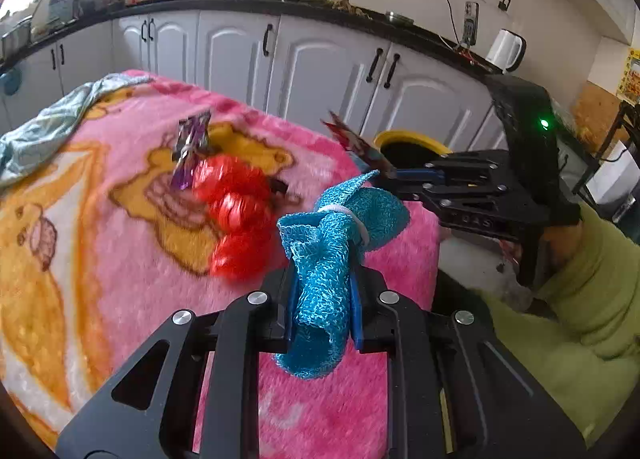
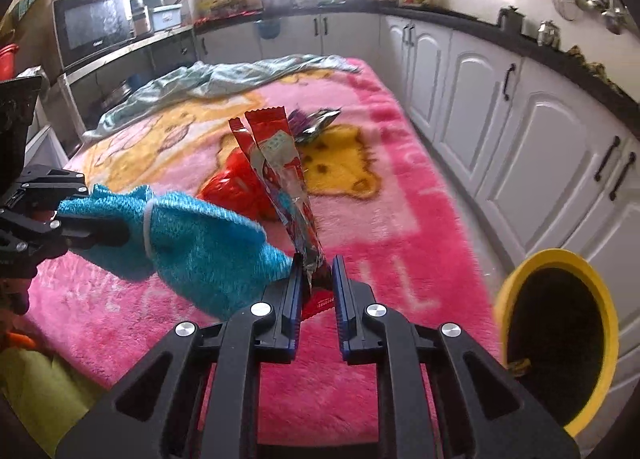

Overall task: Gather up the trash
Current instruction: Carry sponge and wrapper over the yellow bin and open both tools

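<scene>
My left gripper (image 1: 322,291) is shut on a blue mesh pouch (image 1: 332,243) tied with a white band, held above the pink blanket (image 1: 120,259). The same pouch (image 2: 192,235) shows at the left of the right wrist view, with the left gripper (image 2: 76,227) behind it. My right gripper (image 2: 316,275) is shut on a red snack wrapper (image 2: 276,163) that stands up between its pads; it appears as the right gripper (image 1: 394,175) with the wrapper (image 1: 352,139) in the left wrist view. A crumpled red bag (image 1: 236,215) and a purple wrapper (image 1: 190,147) lie on the blanket.
A yellow-rimmed bin (image 2: 560,339) with a dark inside stands on the floor at the blanket's right edge, also the bin (image 1: 412,143). White kitchen cabinets (image 1: 320,67) run behind. A pale green cloth (image 2: 200,87) lies at the blanket's far end. A green sleeve (image 1: 580,291) is at right.
</scene>
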